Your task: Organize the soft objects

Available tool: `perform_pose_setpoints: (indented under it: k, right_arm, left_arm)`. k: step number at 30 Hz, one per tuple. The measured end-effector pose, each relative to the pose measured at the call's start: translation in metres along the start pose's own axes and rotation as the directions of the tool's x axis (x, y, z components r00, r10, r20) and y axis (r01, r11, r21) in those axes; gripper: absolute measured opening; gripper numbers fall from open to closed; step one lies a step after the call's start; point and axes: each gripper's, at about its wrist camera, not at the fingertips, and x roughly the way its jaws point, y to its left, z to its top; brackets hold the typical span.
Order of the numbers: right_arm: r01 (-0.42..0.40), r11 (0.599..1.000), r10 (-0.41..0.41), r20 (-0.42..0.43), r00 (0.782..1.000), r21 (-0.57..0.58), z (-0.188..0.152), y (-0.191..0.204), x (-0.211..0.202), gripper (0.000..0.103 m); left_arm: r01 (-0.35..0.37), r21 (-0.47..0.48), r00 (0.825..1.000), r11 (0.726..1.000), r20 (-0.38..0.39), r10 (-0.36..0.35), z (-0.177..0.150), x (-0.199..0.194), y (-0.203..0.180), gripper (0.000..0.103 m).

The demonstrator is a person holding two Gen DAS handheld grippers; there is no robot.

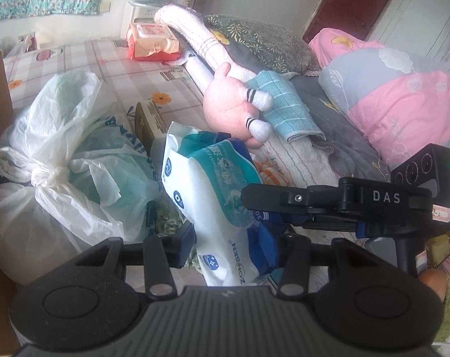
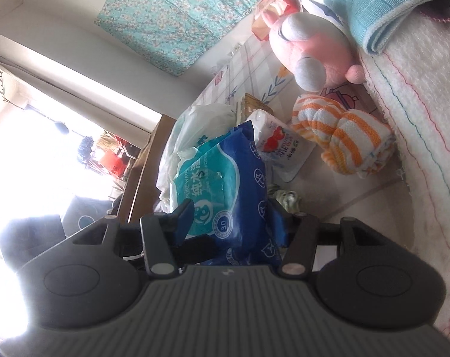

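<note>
A blue, teal and white wet-wipes pack [image 1: 216,196] is held between both grippers above the bed. My left gripper [image 1: 229,242] is shut on its lower end. My right gripper [image 2: 229,223] is shut on the same wet-wipes pack [image 2: 225,190] from the side; it shows in the left wrist view as the black tool [image 1: 344,205] coming in from the right. A pink plush toy [image 1: 228,107] lies beyond, beside a folded teal towel [image 1: 284,107]. An orange-striped rolled towel [image 2: 344,139] lies on the sheet.
A knotted white plastic bag [image 1: 64,148] sits left of the pack, with a brown box [image 1: 149,122] behind it. A red tissue pack [image 1: 153,41] lies at the far end of the bed. Pillows and a pink quilt [image 1: 403,104] fill the right side. A small white pack [image 2: 281,142] lies by the striped towel.
</note>
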Motion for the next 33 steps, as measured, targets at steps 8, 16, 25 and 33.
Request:
perform_pose_setpoints:
  k: [8,16,25,33]
  right_arm:
    - [-0.047,0.998,0.049,0.056,0.997,-0.038,0.0,0.041,-0.021,0.053]
    - [-0.115,0.982,0.121,0.036,0.992,-0.151,0.0,0.117,0.0,0.054]
    - [-0.256,0.946,0.236,-0.116,0.965,-0.198,-0.011,0.208,0.087,0.054]
    - [-0.24,0.954,0.201,-0.209,0.957,-0.181,-0.029,0.255,0.163,0.056]
  left_arm:
    - [0.024,0.016,0.995,1.0,0.099,-0.026,0.005,-0.045,0.0,0.048]
    - [-0.01,-0.025,0.971,1.0,0.237,0.015,0.006,-0.112,0.029,0.048]
    - [-0.108,-0.17,0.931,0.98,0.328,0.16,-0.004,-0.188,0.098,0.048]
    - [-0.106,-0.309,0.947,0.945,0.259,0.191,-0.004,-0.214,0.182,0.048]
